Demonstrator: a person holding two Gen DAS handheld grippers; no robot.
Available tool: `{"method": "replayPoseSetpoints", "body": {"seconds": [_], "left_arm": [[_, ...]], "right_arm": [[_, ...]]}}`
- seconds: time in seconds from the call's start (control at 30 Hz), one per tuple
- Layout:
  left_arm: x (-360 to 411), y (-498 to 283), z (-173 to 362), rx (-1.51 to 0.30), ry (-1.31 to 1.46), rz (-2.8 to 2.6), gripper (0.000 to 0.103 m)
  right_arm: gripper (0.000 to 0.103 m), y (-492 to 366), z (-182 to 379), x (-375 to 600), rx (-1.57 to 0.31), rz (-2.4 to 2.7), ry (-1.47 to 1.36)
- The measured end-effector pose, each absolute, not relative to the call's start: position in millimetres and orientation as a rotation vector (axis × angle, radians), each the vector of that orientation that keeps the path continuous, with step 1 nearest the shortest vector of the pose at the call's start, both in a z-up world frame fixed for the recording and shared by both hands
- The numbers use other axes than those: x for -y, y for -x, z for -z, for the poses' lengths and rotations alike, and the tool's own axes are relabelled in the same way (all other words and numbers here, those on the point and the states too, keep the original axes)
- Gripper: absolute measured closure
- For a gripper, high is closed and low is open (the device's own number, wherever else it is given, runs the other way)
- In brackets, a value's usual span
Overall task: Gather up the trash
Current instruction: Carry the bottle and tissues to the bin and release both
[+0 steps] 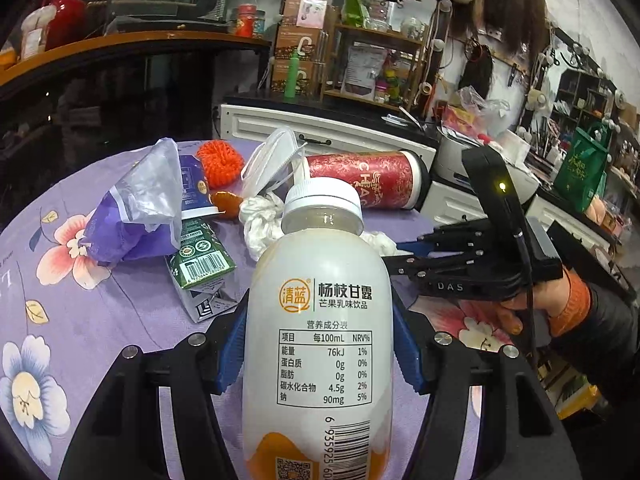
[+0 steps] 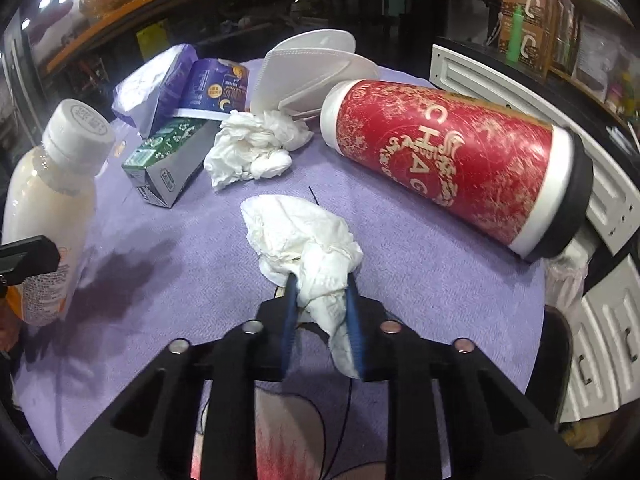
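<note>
**Two grippers, two bits of trash**

The left gripper (image 1: 320, 344) holds a white bottle (image 1: 318, 320) upright, its blue pads pressed on both sides. The label shows "清蓝", "杨枝甘露" and "76kJ". The right gripper (image 2: 322, 312) is nearly shut and pinches a crumpled tissue (image 2: 304, 236) that lies on the purple cloth (image 2: 420, 280). Just past it lies a second tissue (image 2: 250, 148). A red cup (image 2: 452, 164) on its side reads "CHAG". A green carton (image 2: 164, 164) lies near the bottle.

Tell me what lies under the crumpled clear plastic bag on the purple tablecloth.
Under the crumpled clear plastic bag lie a purple packet and part of a dark blue cup. Whatever is beneath them is covered.
</note>
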State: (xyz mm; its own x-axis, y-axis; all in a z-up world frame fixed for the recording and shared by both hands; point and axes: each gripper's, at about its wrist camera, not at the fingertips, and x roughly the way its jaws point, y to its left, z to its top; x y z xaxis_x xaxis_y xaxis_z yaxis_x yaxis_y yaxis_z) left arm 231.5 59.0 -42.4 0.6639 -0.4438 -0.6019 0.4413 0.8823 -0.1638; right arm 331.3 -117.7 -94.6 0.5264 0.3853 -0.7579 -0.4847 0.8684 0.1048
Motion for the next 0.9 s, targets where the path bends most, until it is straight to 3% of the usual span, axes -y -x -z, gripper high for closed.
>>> {"method": "replayPoseSetpoints", "body": {"seconds": [0.6,0.9], "left_arm": [[14,-212,36,-0.622,0.117,0.505,0.042],[84,-214,36,-0.626,0.092,0.578,0.041]], "right_arm": [[0.084,-244,72,221,-0.717,-0.414,-0.086],[0.084,-223,94,299,-0.735,-0.28,-0.145]]}}
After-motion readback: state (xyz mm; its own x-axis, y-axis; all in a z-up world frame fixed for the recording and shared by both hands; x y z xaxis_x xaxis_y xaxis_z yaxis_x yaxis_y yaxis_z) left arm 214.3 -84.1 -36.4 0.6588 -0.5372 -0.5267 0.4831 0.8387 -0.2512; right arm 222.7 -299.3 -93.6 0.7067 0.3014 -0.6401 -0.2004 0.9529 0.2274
